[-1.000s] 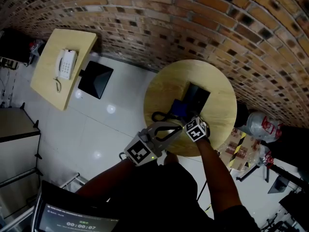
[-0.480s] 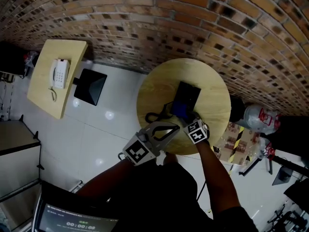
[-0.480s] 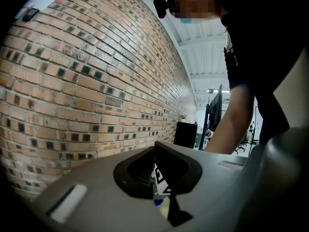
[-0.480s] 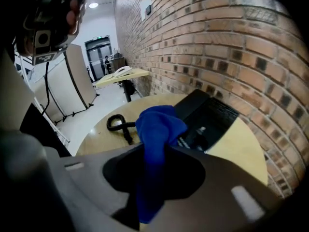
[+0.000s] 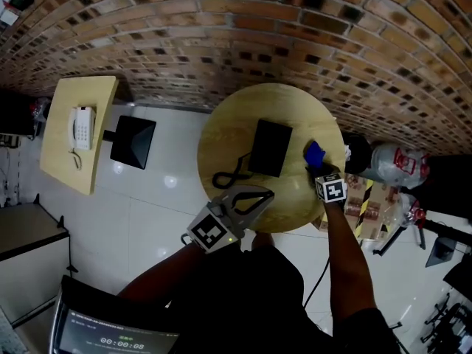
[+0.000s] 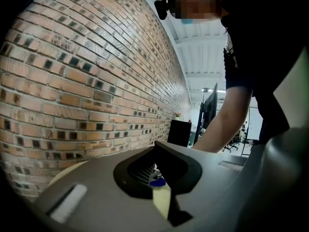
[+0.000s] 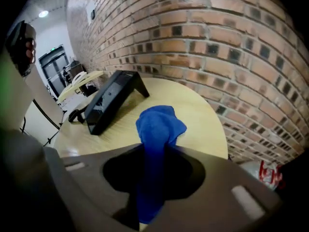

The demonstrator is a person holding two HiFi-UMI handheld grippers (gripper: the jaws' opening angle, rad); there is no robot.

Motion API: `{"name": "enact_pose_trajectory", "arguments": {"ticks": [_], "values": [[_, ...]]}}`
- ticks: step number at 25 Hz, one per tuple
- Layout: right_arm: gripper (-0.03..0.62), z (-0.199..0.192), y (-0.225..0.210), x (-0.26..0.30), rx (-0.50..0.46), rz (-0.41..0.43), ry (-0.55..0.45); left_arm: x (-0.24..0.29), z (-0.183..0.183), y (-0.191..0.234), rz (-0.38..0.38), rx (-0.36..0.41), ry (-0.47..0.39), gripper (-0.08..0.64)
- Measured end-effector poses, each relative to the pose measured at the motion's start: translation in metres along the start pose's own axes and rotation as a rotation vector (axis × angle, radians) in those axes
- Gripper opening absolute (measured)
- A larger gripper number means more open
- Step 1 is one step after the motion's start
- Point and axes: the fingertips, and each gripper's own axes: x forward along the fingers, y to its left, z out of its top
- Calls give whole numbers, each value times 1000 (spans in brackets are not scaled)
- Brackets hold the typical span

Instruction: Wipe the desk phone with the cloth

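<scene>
The black desk phone [image 5: 269, 147] lies in the middle of the round wooden table [image 5: 221, 142], its coiled cord [image 5: 228, 177] trailing to the left. My right gripper [image 5: 320, 168] is shut on the blue cloth [image 5: 315, 153], held over the table's right part, just off the phone's right side. In the right gripper view the cloth [image 7: 159, 124] bunches out past the jaws and the phone [image 7: 113, 98] lies ahead to the left. My left gripper [image 5: 264, 194] hovers over the table's near edge, fingertips together, with nothing in it.
A brick wall [image 5: 295, 43] runs close behind the table. A second wooden table [image 5: 63, 153] with a white phone [image 5: 81, 127] stands at the far left, with a black square object [image 5: 133, 141] beside it. Plastic bags and boxes [image 5: 394, 179] crowd the floor at the right.
My right gripper has carried the blue cloth off the phone to the right, to the table's right part. The left gripper has stayed at the near edge.
</scene>
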Motion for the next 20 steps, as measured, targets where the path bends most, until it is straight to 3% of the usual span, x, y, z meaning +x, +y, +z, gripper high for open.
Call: {"name": "enact_pose_trajectory", "arguments": {"ticks": [4, 11, 16, 20], "values": [[97, -24, -22, 8, 36, -3, 44, 11, -8, -3, 0, -11, 15, 2], [101, -22, -23, 11, 75, 56, 7, 24, -14, -4, 4, -23, 38, 2], [147, -19, -33, 13, 82, 50, -7, 33, -14, -7, 1, -24, 47, 2], [234, -15, -43, 17, 71, 44, -2, 37, -14, -9, 9, -22, 46, 0]]}}
